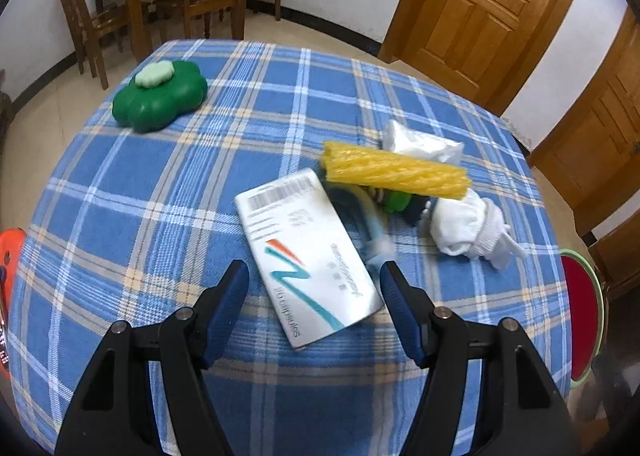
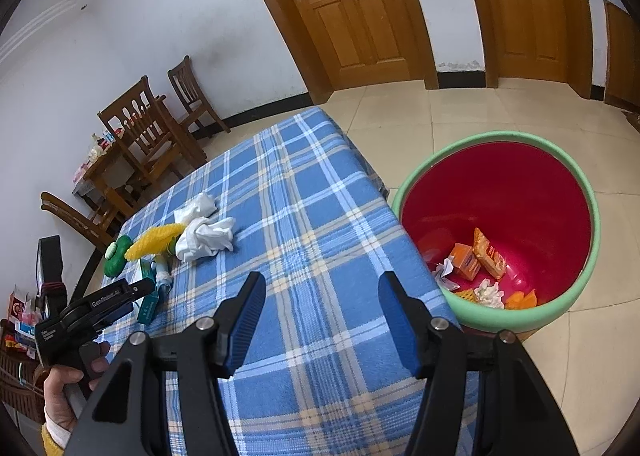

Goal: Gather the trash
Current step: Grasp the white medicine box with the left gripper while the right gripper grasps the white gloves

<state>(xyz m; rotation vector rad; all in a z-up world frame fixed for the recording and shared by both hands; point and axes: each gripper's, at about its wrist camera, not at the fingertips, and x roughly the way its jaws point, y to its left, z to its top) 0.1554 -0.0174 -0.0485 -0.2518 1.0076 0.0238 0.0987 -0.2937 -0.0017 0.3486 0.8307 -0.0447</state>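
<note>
Left tongs (image 1: 314,284): black frame, blue pads, jaws apart, nothing clamped; angled down over the table, a blue plaid cloth-covered top (image 1: 160,184). Between and just ahead of the pads lies a flat white cardboard capsule box with barcode and teal-and-orange logo (image 1: 306,254); its long axis runs from upper left to lower right in the left wrist view, skewed to the jaw line, so the near end sits closer to the right-hand pad. Judged the next pick; closing across its narrow width likely needs a small wrist roll. Beyond it: yellow ribbed foam sleeve (image 1: 394,172), crumpled white cloth glove (image 1: 474,228), white plastic wrapper (image 1: 420,142), green clover-shaped plastic case (image 1: 160,96). Right tongs (image 2: 322,296): jaws apart, empty, over bare cloth, farther from the pile. Red plastic bin with green rim (image 2: 576,192) stands on the floor beside the table's right edge, holding some litter.
</note>
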